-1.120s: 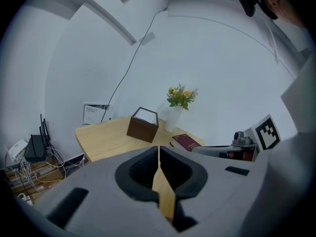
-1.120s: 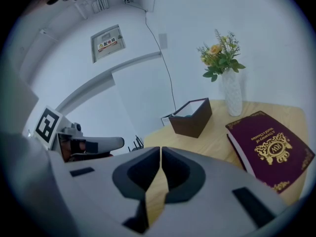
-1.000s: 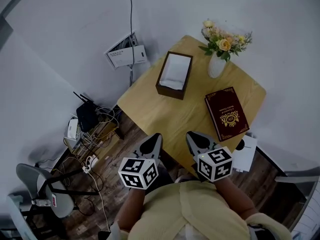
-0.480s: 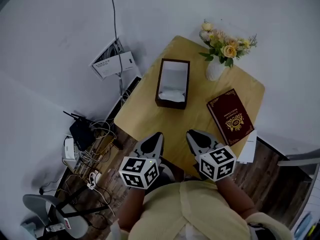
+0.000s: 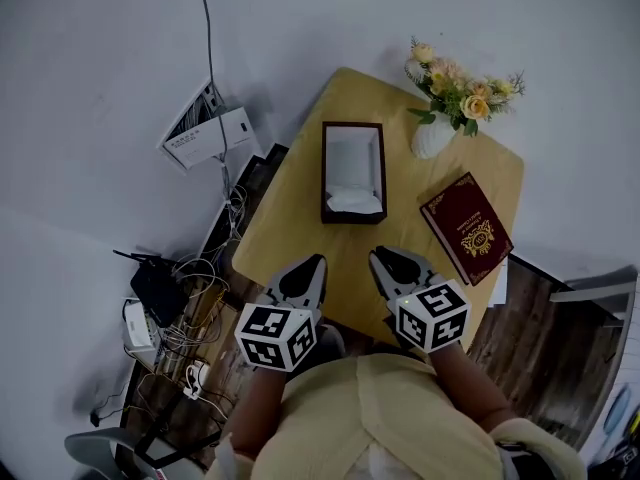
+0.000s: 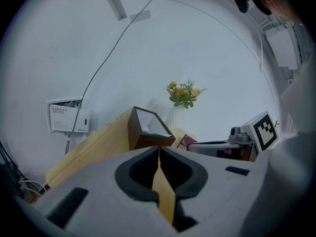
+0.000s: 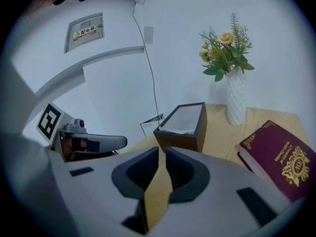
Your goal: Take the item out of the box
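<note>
The left gripper (image 5: 313, 263) and right gripper (image 5: 380, 256) are clenched empty, and the white item (image 5: 355, 201) in the box (image 5: 325, 173) near the tabletop's (image 5: 300, 218) left edge looks soft and light, best pinched at its crumpled top.

Head view swung round over the last second: box (image 5: 353, 171) now lies end-on and nearer the left gripper (image 5: 314, 261) and right gripper (image 5: 376, 254), wall panel (image 5: 205, 128) shifted up-left, grey chair (image 5: 95, 448) nearly out of frame bottom-left.
</note>
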`<action>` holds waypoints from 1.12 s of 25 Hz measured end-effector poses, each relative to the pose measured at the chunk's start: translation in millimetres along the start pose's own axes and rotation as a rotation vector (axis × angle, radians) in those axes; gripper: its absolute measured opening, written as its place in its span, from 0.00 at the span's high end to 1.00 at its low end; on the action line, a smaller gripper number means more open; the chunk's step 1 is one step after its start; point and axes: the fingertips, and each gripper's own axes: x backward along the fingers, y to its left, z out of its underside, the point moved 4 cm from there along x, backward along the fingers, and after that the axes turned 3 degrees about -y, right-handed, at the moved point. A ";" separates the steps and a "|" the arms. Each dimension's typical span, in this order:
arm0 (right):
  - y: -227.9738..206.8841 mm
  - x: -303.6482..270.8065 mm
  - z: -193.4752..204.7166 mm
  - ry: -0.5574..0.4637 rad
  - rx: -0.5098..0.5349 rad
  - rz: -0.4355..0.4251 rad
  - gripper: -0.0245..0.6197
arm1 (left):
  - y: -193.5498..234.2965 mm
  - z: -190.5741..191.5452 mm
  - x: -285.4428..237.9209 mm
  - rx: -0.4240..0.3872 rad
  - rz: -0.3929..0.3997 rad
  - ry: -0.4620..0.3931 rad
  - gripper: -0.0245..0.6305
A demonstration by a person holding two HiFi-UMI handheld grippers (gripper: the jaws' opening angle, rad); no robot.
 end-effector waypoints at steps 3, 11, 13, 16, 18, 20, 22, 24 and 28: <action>4.3 -8.0 -5.5 -0.010 -0.001 0.035 0.91 | 11.2 -4.2 -0.9 -0.011 0.037 0.018 0.92; 10.1 -28.7 -18.2 -0.023 -0.002 0.137 0.90 | 39.1 -18.3 -2.9 -0.047 0.128 0.044 0.92; 12.2 -31.9 -19.2 -0.013 0.019 0.155 0.87 | 43.5 -19.5 -3.5 -0.047 0.149 0.049 0.92; 11.8 -36.2 -22.4 0.005 0.059 0.163 0.81 | 49.8 -21.2 -7.4 -0.049 0.167 0.054 0.92; 9.5 -37.3 -25.9 0.018 0.092 0.162 0.80 | 51.4 -21.7 -10.4 -0.045 0.171 0.054 0.92; 6.9 -39.3 -31.3 0.031 0.148 0.155 0.79 | 51.4 -22.6 -13.5 -0.037 0.170 0.051 0.92; 4.0 -43.7 -39.1 0.038 0.209 0.138 0.78 | 50.7 -25.2 -17.4 -0.038 0.166 0.050 0.92; 0.4 -50.1 -44.9 0.045 0.252 0.109 0.77 | 48.8 -29.3 -20.0 -0.048 0.158 0.050 0.92; -5.7 -61.4 -48.6 0.090 0.291 0.031 0.76 | 45.4 -35.7 -20.7 -0.054 0.136 0.044 0.92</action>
